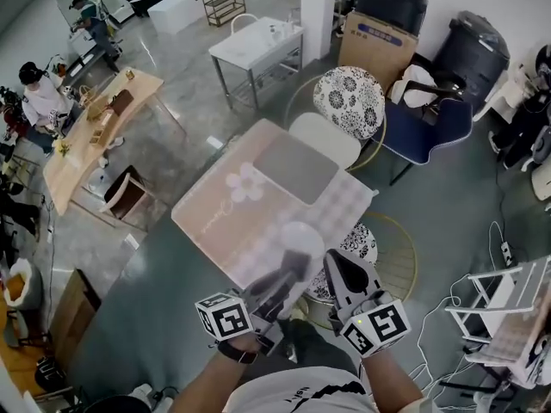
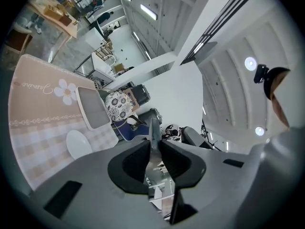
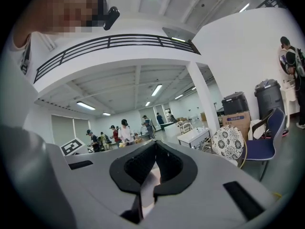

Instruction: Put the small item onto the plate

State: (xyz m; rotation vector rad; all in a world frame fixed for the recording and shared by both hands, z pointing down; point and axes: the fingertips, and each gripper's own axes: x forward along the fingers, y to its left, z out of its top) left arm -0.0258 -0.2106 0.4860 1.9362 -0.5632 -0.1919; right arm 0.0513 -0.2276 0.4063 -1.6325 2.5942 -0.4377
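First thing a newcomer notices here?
Two claws sit low in the head view: the left claw pinches a thin grey item, and the right claw is shut and empty. Just ahead, a white plate sits on the pink checked tablecloth.

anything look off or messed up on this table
Nothing stands out. The white plate sits flat and empty on the checked tablecloth, the grey tray lies flat behind it, and nothing is spilled or broken. The left gripper holds a thin grey item between its fingers.
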